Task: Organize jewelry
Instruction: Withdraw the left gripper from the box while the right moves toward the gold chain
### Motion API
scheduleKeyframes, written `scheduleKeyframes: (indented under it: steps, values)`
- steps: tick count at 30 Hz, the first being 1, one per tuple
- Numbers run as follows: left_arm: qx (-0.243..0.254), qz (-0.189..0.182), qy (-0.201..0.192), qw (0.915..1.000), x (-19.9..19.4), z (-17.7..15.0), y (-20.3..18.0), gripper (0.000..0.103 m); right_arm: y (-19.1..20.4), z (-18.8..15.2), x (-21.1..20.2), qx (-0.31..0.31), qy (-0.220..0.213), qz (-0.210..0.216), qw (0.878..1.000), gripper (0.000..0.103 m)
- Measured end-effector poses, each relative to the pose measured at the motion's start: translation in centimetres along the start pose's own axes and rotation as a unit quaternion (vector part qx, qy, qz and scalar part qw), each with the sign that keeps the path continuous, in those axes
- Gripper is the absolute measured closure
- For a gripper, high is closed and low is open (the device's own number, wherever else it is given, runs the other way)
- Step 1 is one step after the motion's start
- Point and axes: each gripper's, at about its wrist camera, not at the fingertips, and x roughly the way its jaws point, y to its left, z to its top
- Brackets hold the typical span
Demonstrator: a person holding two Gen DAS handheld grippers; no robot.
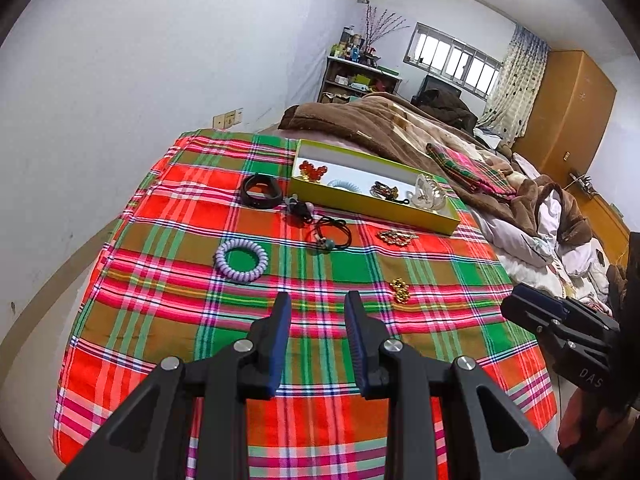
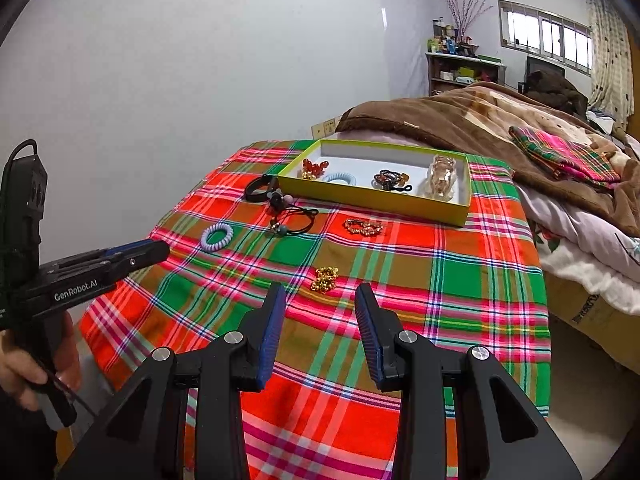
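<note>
A yellow-green box (image 1: pixel 372 209) (image 2: pixel 372 200) lies at the far side of the plaid cloth and holds red beads, a pale blue coil, dark beads and a clear bracelet (image 2: pixel 442 178). Loose on the cloth lie a lilac coil tie (image 1: pixel 241 260) (image 2: pixel 217 236), a black band (image 1: pixel 261 191), black elastic ties (image 1: pixel 328 232) (image 2: pixel 294 218), a gold chain (image 1: pixel 396 237) (image 2: pixel 364 227) and a small gold bead cluster (image 1: pixel 401 290) (image 2: pixel 325 279). My left gripper (image 1: pixel 318 304) hangs open and empty over the near cloth. My right gripper (image 2: pixel 320 294) is open and empty just short of the gold cluster.
The plaid cloth (image 2: pixel 400 300) covers a table that ends on all sides. A bed with a brown blanket (image 2: pixel 500 120) and a folded plaid cloth (image 2: pixel 564 156) lies behind and to the right. A white wall stands at the left. A person's hand (image 2: pixel 24 372) holds the left gripper.
</note>
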Motion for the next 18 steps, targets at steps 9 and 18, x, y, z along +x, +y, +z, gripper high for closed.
scheduleKeyframes:
  steps: [9, 18]
  values:
    - [-0.029, 0.015, 0.012, 0.9994, 1.1, 0.3, 3.0, 0.074, 0.1, 0.2, 1.9, -0.002, 0.017, 0.002, 1.0, 0.066]
    - [-0.044, 0.023, 0.044, 0.9978, 5.0, 1.2, 5.5, 0.07, 0.3, 0.3, 6.0, -0.008, 0.051, -0.001, 0.999, 0.066]
